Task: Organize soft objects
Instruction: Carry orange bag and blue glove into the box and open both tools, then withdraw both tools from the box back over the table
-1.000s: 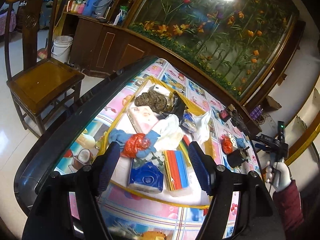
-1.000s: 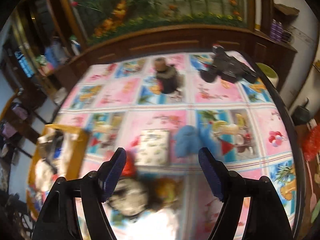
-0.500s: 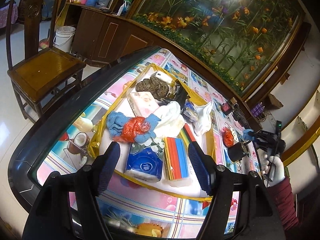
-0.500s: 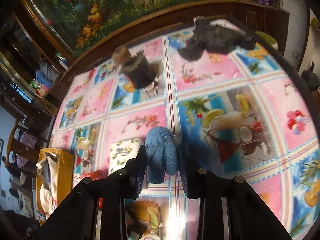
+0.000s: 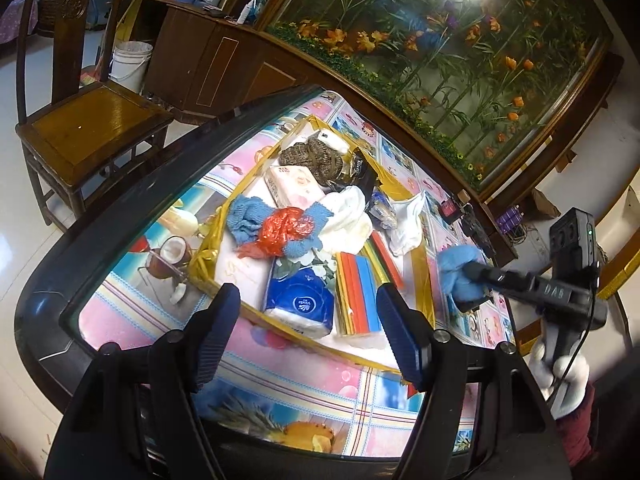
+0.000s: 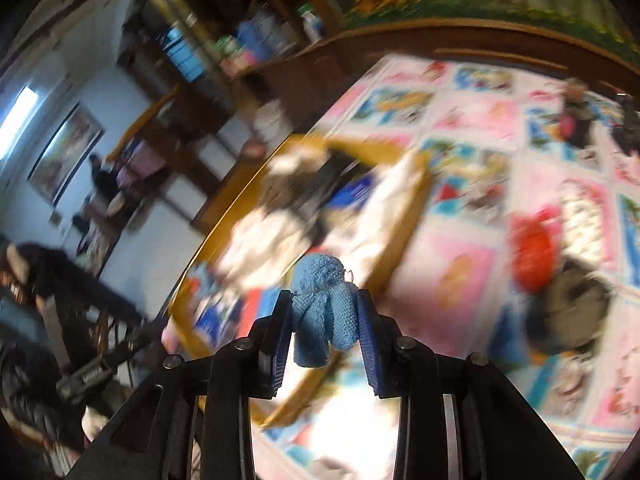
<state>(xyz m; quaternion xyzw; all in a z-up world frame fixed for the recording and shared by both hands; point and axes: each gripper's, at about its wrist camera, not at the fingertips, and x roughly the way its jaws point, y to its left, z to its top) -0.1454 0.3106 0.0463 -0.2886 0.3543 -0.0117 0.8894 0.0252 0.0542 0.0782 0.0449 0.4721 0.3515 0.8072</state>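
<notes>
My right gripper [image 6: 323,312] is shut on a blue knitted cloth [image 6: 323,304] and holds it in the air near the right side of the yellow-rimmed tray [image 6: 416,208]; it also shows in the left wrist view [image 5: 476,276] with the cloth [image 5: 456,266]. The tray [image 5: 422,276] holds tissue packs [image 5: 300,306], a striped pack [image 5: 358,294], blue knit pieces with a red bag [image 5: 284,228], white cloths and a brown knit item [image 5: 316,156]. My left gripper [image 5: 310,320] is open and empty above the tray's near edge.
The table has a colourful picture cloth [image 5: 304,372]. A red bag [image 6: 534,256] and a dark object [image 6: 568,308] lie on it right of the tray. A wooden chair [image 5: 88,120] stands at the left, a cabinet and flower mural behind.
My right gripper closed on the blue cloth, lifted it off the table and swung it left toward the tray. My left gripper has drawn back a little.
</notes>
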